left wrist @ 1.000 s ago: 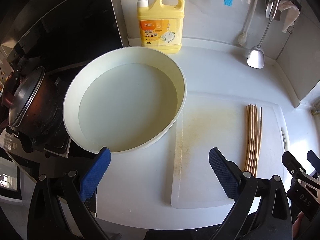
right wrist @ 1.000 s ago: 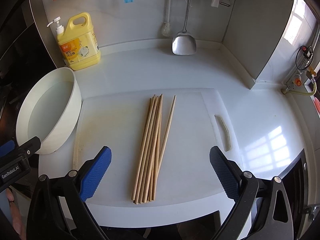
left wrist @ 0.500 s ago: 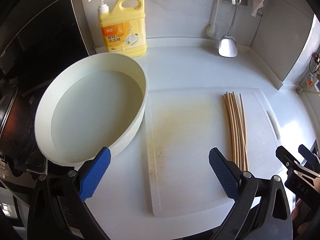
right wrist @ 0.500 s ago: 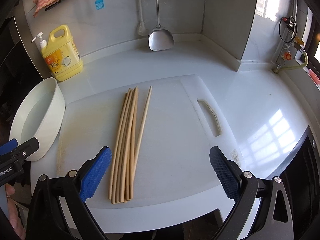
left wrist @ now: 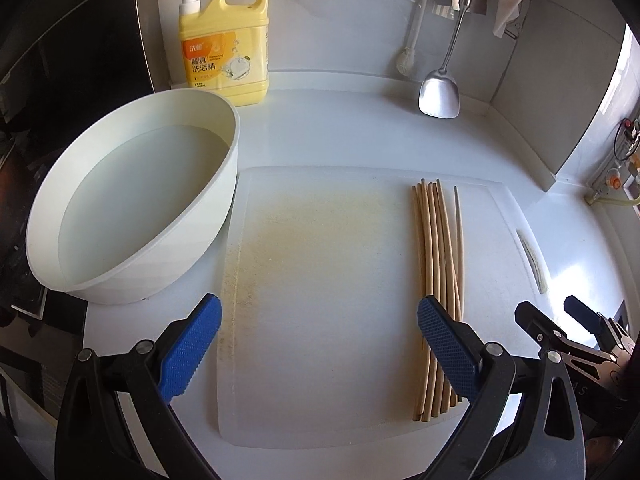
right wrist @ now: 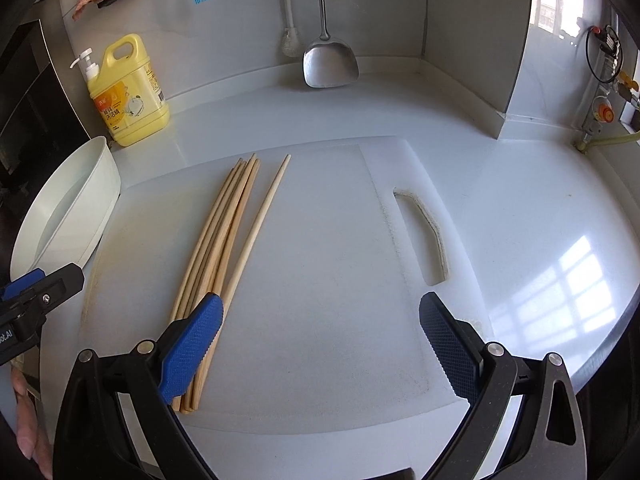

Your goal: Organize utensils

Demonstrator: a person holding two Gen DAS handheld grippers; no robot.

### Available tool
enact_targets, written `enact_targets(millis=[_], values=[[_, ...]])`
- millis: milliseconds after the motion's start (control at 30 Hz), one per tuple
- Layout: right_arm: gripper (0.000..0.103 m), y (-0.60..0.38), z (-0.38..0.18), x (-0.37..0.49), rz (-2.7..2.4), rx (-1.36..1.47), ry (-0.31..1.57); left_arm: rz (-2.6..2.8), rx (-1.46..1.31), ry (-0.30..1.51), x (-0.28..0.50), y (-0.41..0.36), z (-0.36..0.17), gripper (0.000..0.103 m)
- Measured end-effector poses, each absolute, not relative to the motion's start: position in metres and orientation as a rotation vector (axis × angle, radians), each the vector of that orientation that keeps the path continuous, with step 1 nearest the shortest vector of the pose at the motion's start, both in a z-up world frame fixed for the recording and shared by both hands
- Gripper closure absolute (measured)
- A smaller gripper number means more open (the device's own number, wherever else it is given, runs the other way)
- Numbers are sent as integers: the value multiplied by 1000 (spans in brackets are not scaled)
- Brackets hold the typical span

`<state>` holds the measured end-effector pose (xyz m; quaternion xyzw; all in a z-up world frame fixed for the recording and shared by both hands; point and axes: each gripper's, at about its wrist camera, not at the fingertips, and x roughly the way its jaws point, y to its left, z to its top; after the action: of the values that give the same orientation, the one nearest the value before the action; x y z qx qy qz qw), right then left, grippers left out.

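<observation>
Several wooden chopsticks [left wrist: 438, 240] lie side by side on a white cutting board [left wrist: 328, 248]; one lies slightly apart on the right. They also show in the right wrist view [right wrist: 232, 236] on the board [right wrist: 340, 272]. My left gripper [left wrist: 320, 348] is open and empty above the board's near edge, its right finger over the chopsticks' near ends. My right gripper [right wrist: 320, 348] is open and empty above the board, its left finger over the chopsticks' near ends. The right gripper also shows in the left wrist view [left wrist: 560, 320].
A white basin [left wrist: 132, 200] holding water stands left of the board. A yellow dish-soap bottle [left wrist: 224, 44] stands at the back wall. A metal spatula [left wrist: 440, 92] and a brush hang on the wall. The countertop edge runs close below both grippers.
Both grippers have swung to the right. In the left view the basin slid left and the chopsticks came closer. In the right view the chopsticks shifted left under the left finger.
</observation>
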<state>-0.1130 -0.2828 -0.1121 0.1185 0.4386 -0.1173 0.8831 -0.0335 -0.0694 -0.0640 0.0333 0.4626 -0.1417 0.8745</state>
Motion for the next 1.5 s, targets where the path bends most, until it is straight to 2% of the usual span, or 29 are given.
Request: enact_targets(millis=[600,1233,1500], values=[[9,-274,-142,-71,-262,167,913,-299,67,928,-35,-64,-92,6],[9,-252,-147,-64,-306,72,967,-321,47,949,-32,-60,-100,6],[9,-264,-147,-73,-313,52,933,-344,57,948,-33,-74,-103,6]])
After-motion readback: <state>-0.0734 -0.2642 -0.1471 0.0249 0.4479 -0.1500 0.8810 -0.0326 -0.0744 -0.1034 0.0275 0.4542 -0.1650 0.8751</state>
